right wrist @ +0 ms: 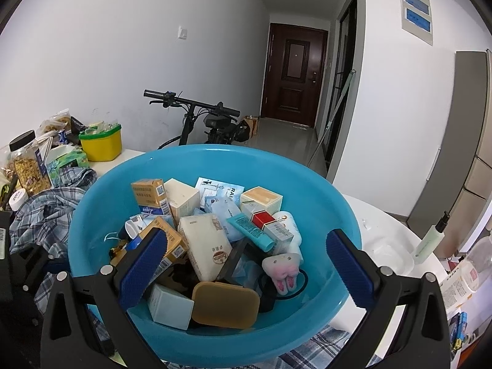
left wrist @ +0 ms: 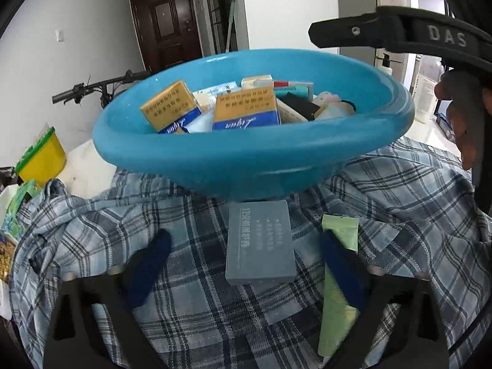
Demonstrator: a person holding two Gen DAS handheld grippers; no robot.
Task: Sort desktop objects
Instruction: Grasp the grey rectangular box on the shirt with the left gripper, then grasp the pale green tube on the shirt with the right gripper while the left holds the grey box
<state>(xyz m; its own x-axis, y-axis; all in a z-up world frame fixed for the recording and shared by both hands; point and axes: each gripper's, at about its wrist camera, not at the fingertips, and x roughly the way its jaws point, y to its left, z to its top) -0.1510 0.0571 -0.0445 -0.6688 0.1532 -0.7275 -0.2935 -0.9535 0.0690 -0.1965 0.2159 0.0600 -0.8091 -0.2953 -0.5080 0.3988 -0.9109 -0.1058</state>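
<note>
Two gold boxes (left wrist: 172, 107) in basin (left wrist: 252, 156)

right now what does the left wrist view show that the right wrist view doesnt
Only the left wrist view shows the grey box and the green packet lying on the plaid shirt in front of the basin, between the open left gripper jaws.

Only the right wrist view shows the tan case, the tooth plush and the pump bottle.

Both show the blue basin, the gold-and-blue boxes and the yellow tub.
</note>
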